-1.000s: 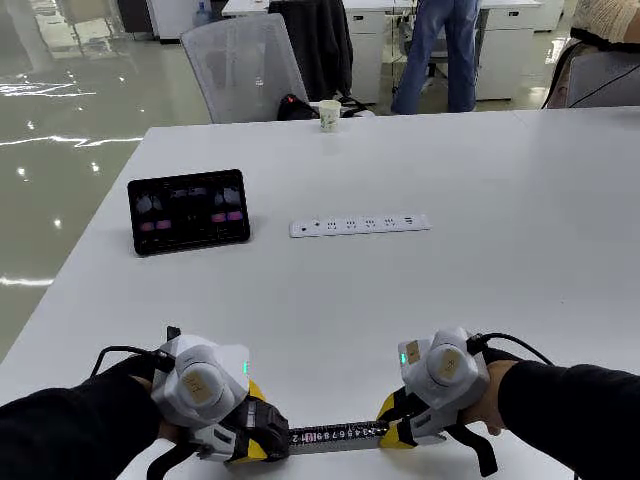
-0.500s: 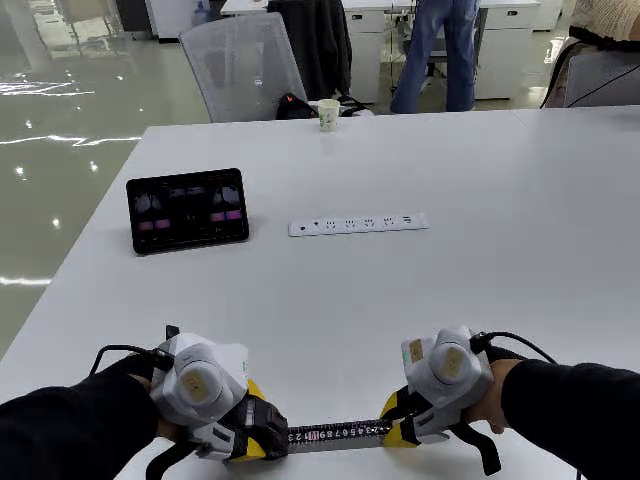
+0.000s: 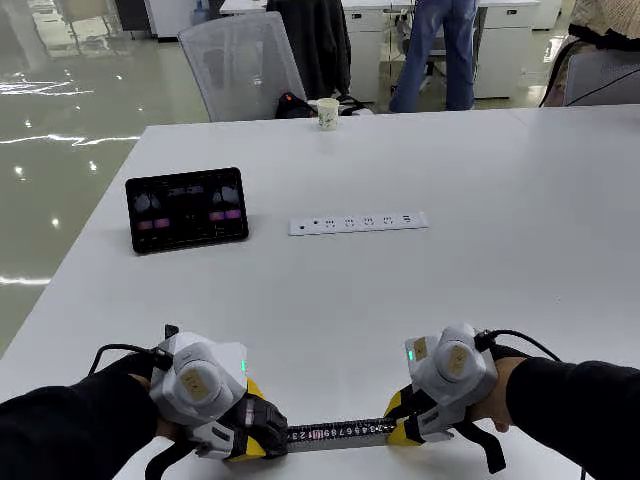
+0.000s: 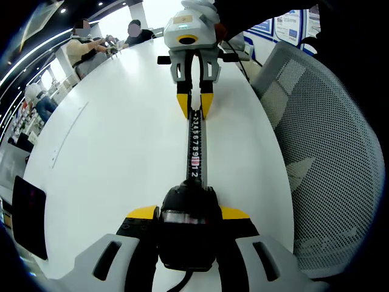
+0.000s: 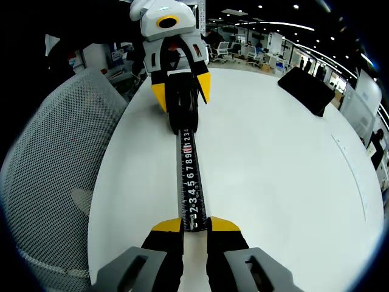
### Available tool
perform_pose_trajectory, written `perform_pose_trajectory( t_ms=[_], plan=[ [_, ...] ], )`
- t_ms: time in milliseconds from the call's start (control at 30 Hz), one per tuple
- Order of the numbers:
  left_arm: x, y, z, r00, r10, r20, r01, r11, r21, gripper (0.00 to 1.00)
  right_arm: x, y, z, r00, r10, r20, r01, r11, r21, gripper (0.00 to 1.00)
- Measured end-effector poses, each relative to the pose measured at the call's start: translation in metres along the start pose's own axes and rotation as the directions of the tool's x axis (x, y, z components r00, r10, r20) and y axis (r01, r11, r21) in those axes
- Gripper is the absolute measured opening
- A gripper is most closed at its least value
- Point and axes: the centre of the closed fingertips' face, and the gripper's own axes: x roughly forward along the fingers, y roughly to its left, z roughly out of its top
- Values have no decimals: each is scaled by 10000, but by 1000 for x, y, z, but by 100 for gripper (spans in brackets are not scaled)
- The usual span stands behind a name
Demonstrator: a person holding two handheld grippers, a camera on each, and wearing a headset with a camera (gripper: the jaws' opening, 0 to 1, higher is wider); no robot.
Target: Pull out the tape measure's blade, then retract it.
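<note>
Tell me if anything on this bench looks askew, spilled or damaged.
Nothing stands out. The blade runs straight and unkinked from the tape measure case in the left gripper to the right gripper, which pinches its tip. The tablet, power strip and paper cup sit tidy on the table.

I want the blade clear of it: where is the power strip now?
In the head view the power strip lies flat on the table, right of the tablet, with the paper cup beyond it near the far edge.
</note>
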Motion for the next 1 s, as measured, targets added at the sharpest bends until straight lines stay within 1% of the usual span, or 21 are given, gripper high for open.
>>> perform_pose_trajectory(
  t_ms=[700,1000],
  plan=[
    [-1,-1,0,10000,19,16,-19,10000,-37,31,-4,-1,-7,10000,-34,-64,34,10000,83,10],
    [0,0,-1,10000,22,11,-22,10000,-29,31,-6,-2,-10,9999,-29,-116,28,10000,-11,10]
  ],
)
